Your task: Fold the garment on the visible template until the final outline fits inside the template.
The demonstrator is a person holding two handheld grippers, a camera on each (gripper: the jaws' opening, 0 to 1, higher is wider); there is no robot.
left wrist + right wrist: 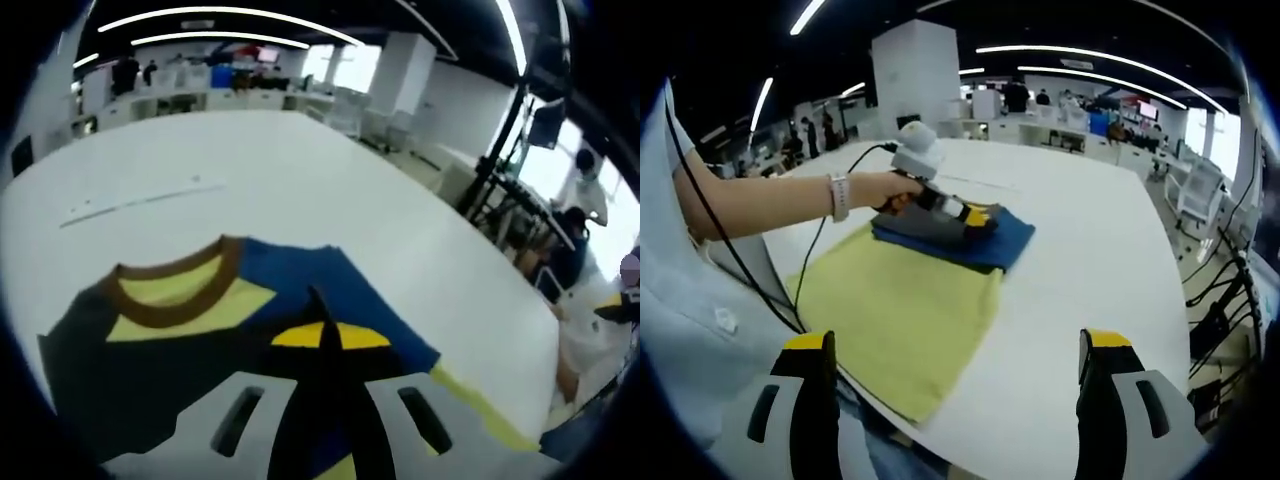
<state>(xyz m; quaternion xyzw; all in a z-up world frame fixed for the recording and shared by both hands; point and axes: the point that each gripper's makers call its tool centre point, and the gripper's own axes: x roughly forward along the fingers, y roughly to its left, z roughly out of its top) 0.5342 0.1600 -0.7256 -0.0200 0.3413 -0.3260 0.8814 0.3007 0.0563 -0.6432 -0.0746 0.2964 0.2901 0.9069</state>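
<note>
In the left gripper view the garment lies flat on the white table, filling the lower part of the view from about 8 o'clock to 5 o'clock. It looks like a T-shirt in blocks of colour: a brown ribbed collar at 10 o'clock of the cloth, pale yellow inside and beside the neck opening, a dark grey panel to the left, blue to the right, and a yellow strip along the right edge near 4 o'clock. The left gripper has its jaws drawn together to a narrow point pressing on the blue fabric; whether cloth is pinched between them I cannot tell.

In the right gripper view a person's hand at 10 o'clock holds the left gripper down on the bunched dark grey and blue part of the garment, which sits near the centre of the table. The yellow part spreads toward 7 o'clock, reaching the table edge. The right gripper stands wide, its yellow-tipped jaws well apart at 7 and 5 o'clock, above the table with nothing between them.
</note>
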